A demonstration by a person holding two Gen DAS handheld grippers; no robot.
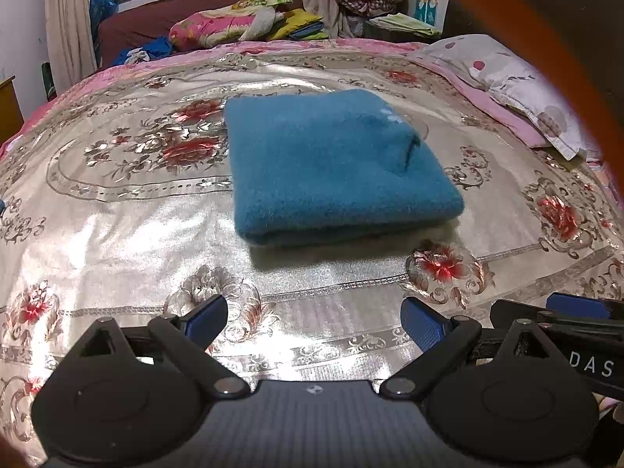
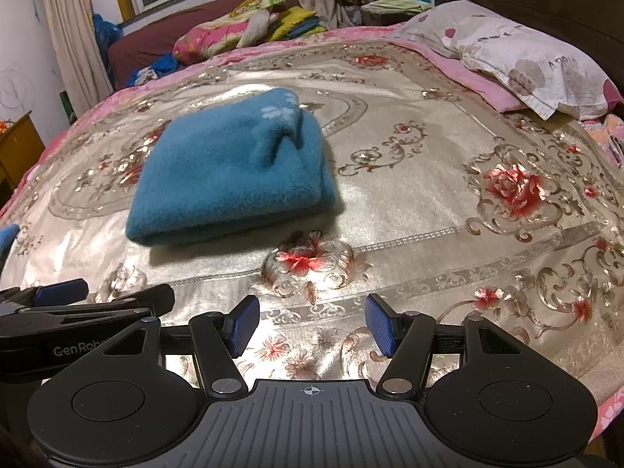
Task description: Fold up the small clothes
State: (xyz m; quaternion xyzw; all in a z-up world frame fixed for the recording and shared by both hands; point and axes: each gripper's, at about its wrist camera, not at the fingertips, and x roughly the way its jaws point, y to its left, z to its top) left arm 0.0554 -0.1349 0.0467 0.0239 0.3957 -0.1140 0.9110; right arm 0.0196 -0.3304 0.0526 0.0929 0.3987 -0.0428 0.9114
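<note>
A small blue fleece garment (image 1: 335, 163) lies folded into a thick rectangle on the shiny flowered bedspread (image 1: 117, 234); in the right wrist view the same garment (image 2: 230, 171) sits up and to the left. My left gripper (image 1: 314, 321) hovers in front of its near edge, open, nothing between the blue pads. My right gripper (image 2: 312, 323) hangs over bare bedspread (image 2: 429, 202), to the right of the garment, open and empty. Each gripper shows at the other view's side edge.
A spotted pillow (image 2: 534, 62) on a pink sheet lies at the bed's right side. Piled bedding and clothes (image 1: 234, 19) sit on a dark sofa beyond the bed. A wooden cabinet (image 2: 19, 144) stands at the left.
</note>
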